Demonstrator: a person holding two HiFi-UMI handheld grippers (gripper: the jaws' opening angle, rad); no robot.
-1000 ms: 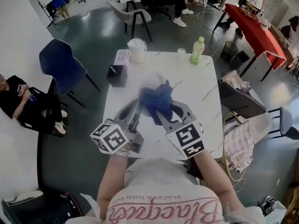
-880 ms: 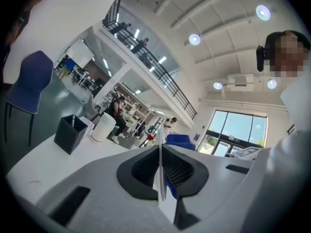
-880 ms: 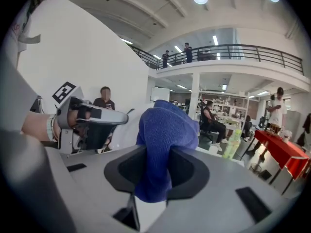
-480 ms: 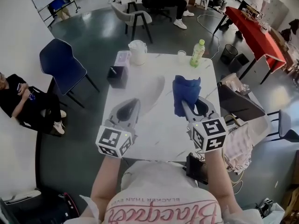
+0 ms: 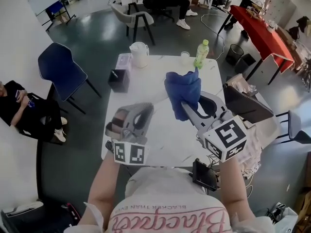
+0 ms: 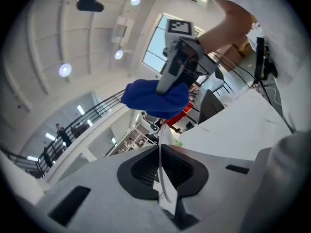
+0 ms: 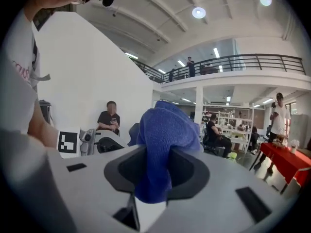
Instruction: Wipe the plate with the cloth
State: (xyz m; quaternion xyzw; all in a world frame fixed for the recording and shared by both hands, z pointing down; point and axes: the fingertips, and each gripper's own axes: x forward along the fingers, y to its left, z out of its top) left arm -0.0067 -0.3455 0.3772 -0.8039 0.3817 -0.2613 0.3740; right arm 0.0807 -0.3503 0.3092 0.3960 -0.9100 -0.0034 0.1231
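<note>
My left gripper (image 6: 162, 152) is shut on the rim of a thin white plate (image 6: 165, 188), which shows edge-on between its pads. In the head view this gripper (image 5: 142, 111) is rolled on its side over the white table (image 5: 160, 130), and the plate is hard to pick out against the top. My right gripper (image 7: 155, 166) is shut on a bunched blue cloth (image 7: 163, 135). It holds the cloth (image 5: 182, 88) up above the table, to the right of the left gripper and apart from the plate. The left gripper view shows the cloth (image 6: 155, 97) hanging from the right gripper (image 6: 176, 67).
At the table's far edge stand a black box (image 5: 119, 80), a white jug (image 5: 139, 54), a small cup (image 5: 184, 56) and a green bottle (image 5: 201, 53). A blue chair (image 5: 60, 64) is at the left, a chair with a bag (image 5: 245, 103) at the right. A seated person (image 5: 19, 110) is far left.
The right gripper has lifted the cloth off the plate, up and to the right. The left gripper has rolled onto its side, turning the plate on edge.
</note>
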